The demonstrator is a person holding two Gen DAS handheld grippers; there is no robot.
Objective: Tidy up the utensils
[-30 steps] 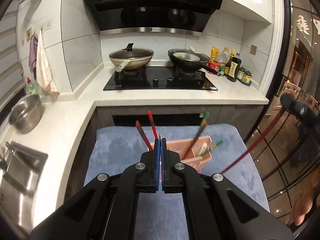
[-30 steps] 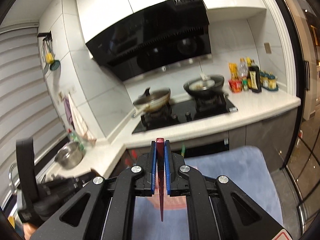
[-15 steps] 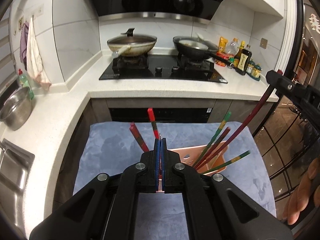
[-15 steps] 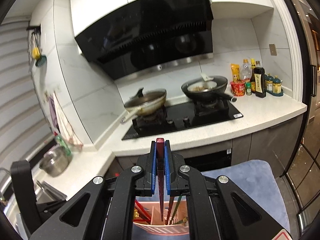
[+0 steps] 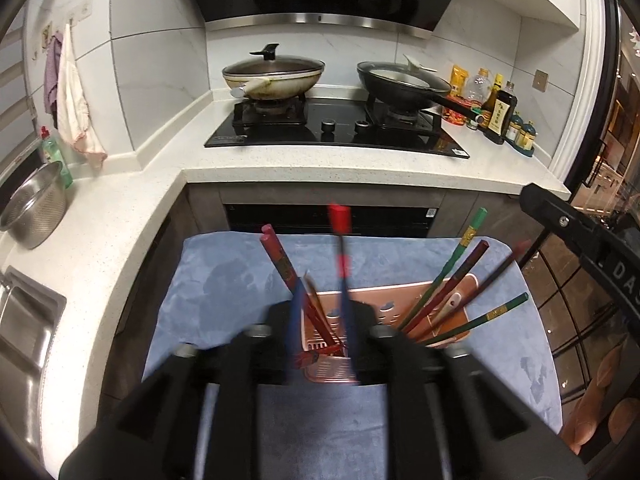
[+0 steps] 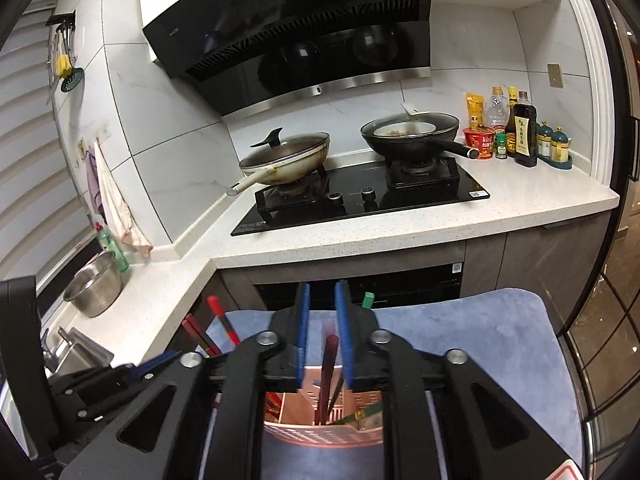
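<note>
The white speckled counter (image 6: 400, 236) runs in an L around the work spot, under a white tiled wall and a black hood (image 6: 288, 20). On it the black hob (image 6: 360, 200) carries a lidded cream pan (image 6: 286, 156) on its left burner and a black pan (image 6: 410, 132) on its right one. Bottles (image 6: 516, 132) stand at the counter end right of the hob; a steel bowl (image 6: 94, 284) sits on the counter's left leg, with a steel sink (image 5: 24, 332) nearer the camera. A towel (image 5: 74, 100) hangs on the wall above the bowl.

Below the counter's front edge lies a blue cloth (image 5: 224, 280). On it stands the pink slotted holder (image 5: 400, 312), divided into compartments. Its right compartment holds a fan of red and green chopsticks (image 5: 456, 280) leaning right; its left compartment holds dark red ones (image 5: 280, 260) leaning left.

The left gripper (image 5: 320, 320), blurred, is over the holder's left part, jaws opening, with a red-tipped chopstick (image 5: 340, 240) upright between them; contact with the pads cannot be told. The right gripper (image 6: 322, 336) is above the holder's right compartment, jaws opening and narrowly parted, with a dark red chopstick (image 6: 328, 364) standing free between the blue pads (image 6: 302, 332), its lower end in the holder.
</note>
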